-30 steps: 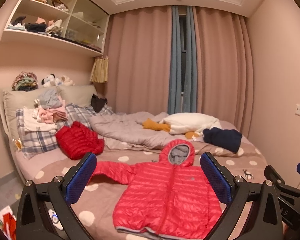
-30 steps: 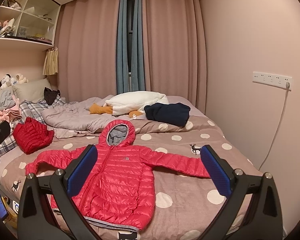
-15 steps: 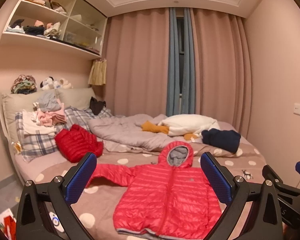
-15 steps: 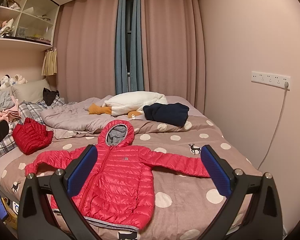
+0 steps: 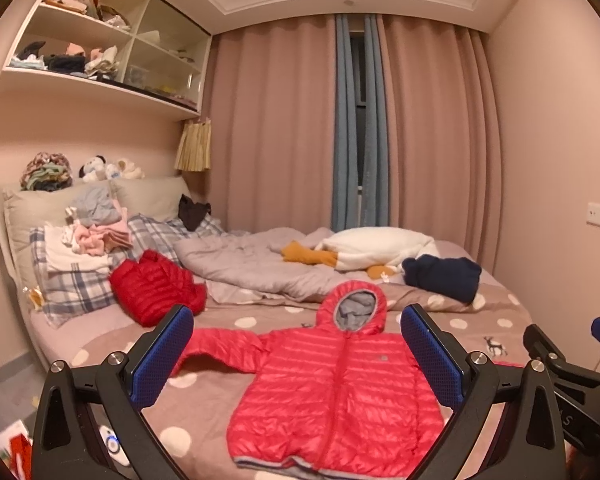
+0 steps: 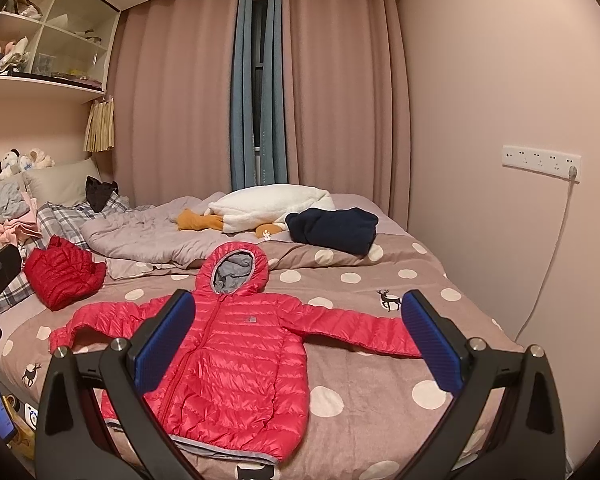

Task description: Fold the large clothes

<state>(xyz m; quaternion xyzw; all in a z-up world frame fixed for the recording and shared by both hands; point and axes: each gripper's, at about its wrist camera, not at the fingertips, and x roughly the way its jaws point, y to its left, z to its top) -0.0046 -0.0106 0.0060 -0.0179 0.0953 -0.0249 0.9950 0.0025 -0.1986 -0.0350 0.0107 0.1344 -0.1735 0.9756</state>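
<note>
We have the red hooded jacket (image 6: 236, 344) lying face up on the polka-dot bed (image 6: 380, 280), both sleeves spread wide, nothing folded yet. To start well, we should take each sleeve near its cuff, bring it across the chest, and keep the puffy fabric flat. The left claw (image 5: 296, 354) and the right claw (image 6: 298, 344) both hang above the bed with jaws spread wide, holding nothing; from here they seem clear of the fabric, though depth is hard to judge.

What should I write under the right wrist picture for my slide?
Open right gripper above a red jacket spread flat, sleeves out, on a polka-dot bed.
</note>
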